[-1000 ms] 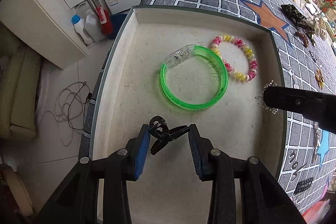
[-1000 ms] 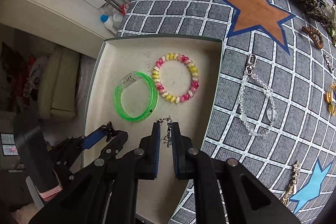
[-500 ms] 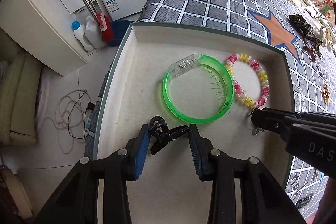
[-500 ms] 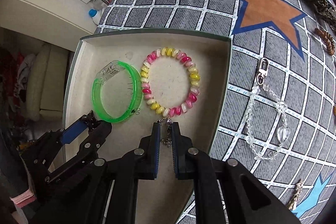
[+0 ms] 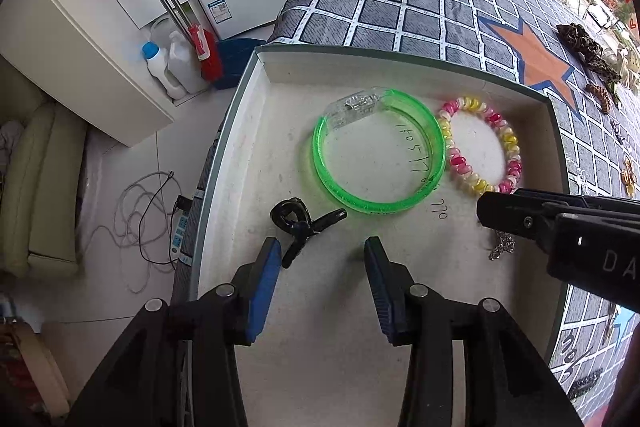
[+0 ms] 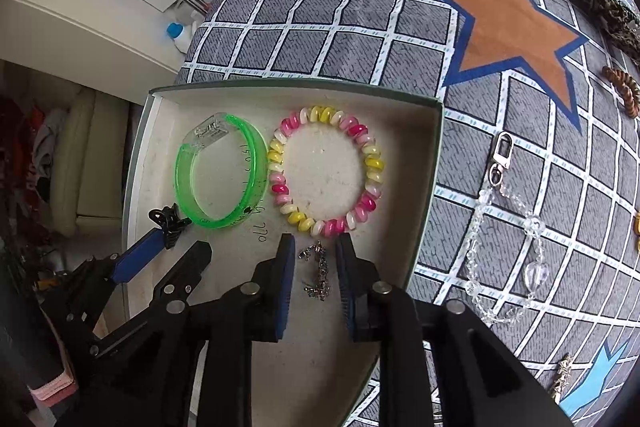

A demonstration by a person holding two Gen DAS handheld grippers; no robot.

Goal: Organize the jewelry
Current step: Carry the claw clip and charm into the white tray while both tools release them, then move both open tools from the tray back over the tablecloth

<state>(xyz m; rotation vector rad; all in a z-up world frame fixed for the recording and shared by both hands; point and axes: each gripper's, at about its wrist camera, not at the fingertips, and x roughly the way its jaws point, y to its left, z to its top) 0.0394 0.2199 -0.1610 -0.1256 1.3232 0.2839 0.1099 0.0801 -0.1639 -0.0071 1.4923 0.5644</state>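
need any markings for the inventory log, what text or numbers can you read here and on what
"DA", cut off by the picture edge: white letters on the black right gripper.
Handwritten black digits on the floor of the shallow white tray, partly under the translucent green plastic bangle: not surely readable.
Small sticker on the white washing machine: too small to read.

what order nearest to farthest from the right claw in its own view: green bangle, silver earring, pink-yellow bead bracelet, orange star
1. silver earring, between the opening right claw's pads
2. pink-yellow bead bracelet, just beyond
3. green bangle, farther left
4. orange star, outside the tray, upper right
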